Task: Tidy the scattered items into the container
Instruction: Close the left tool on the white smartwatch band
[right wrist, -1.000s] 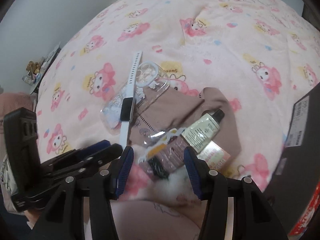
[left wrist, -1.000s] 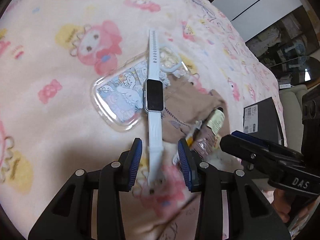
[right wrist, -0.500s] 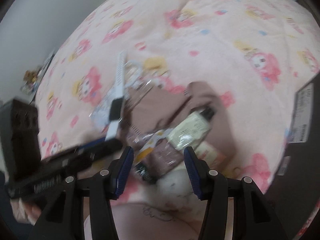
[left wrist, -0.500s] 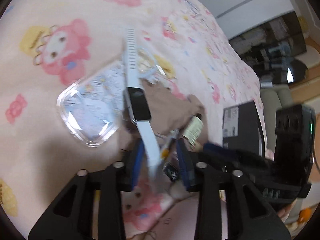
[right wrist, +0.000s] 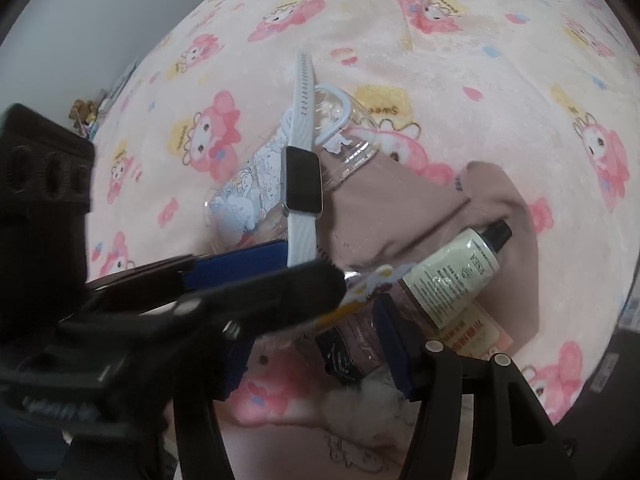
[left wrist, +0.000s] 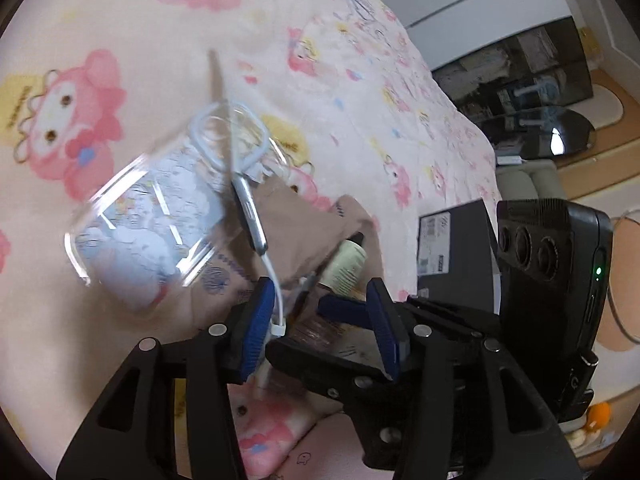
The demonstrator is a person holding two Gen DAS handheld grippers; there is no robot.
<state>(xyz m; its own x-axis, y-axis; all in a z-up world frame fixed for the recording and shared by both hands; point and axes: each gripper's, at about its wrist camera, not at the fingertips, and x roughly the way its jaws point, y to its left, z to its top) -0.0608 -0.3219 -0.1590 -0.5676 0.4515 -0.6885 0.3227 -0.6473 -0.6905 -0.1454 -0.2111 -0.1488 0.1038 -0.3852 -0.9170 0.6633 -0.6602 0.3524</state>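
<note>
A white smartwatch (right wrist: 301, 184) lies across a clear cartoon phone case (right wrist: 256, 196) on the pink blanket; in the left wrist view the watch (left wrist: 250, 216) appears edge-on, its strap end against my left gripper's left pad (left wrist: 258, 328). My left gripper (left wrist: 324, 324) is open around the strap end and crosses in front of the right one. A cream tube (right wrist: 456, 276), a pink sachet (right wrist: 476, 332) and a clear packet (right wrist: 360, 312) lie on a brown cloth (right wrist: 400, 208). My right gripper (right wrist: 316, 344) is open over the packet.
A dark box (left wrist: 452, 248) sits at the blanket's right side; its edge also shows in the right wrist view (right wrist: 624, 344). A white fluffy item (right wrist: 360, 404) lies near the front edge. Dark furniture (left wrist: 520, 80) stands beyond the bed.
My left gripper has moved forward and rolled, so the watch now looks edge-on and its strap end sits at the left pad. The left gripper now crosses the right wrist view.
</note>
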